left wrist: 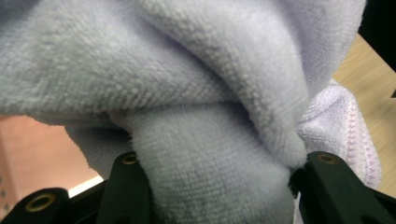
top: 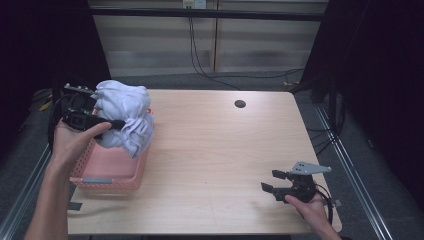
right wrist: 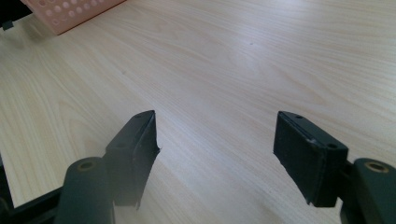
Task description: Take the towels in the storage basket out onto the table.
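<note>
A bundle of pale lavender towels [top: 124,116] hangs over the pink basket [top: 111,169] at the table's left edge. My left gripper [top: 107,124] is shut on the bundle, and a thick fold of towel [left wrist: 210,154] sits pressed between its two black jaws in the left gripper view. A stitched towel hem [left wrist: 355,135] droops at the right of that view. Near the table's front right corner my right gripper [top: 272,181] hovers low over the wood, open. Nothing lies between its jaws in the right gripper view, where its midpoint [right wrist: 215,140] falls on bare tabletop.
The wooden table [top: 215,150] has a round cable hole [top: 240,104] near its back edge. The perforated corner of the pink basket [right wrist: 70,11] shows at the upper left of the right gripper view. Cables trail on the floor behind the table.
</note>
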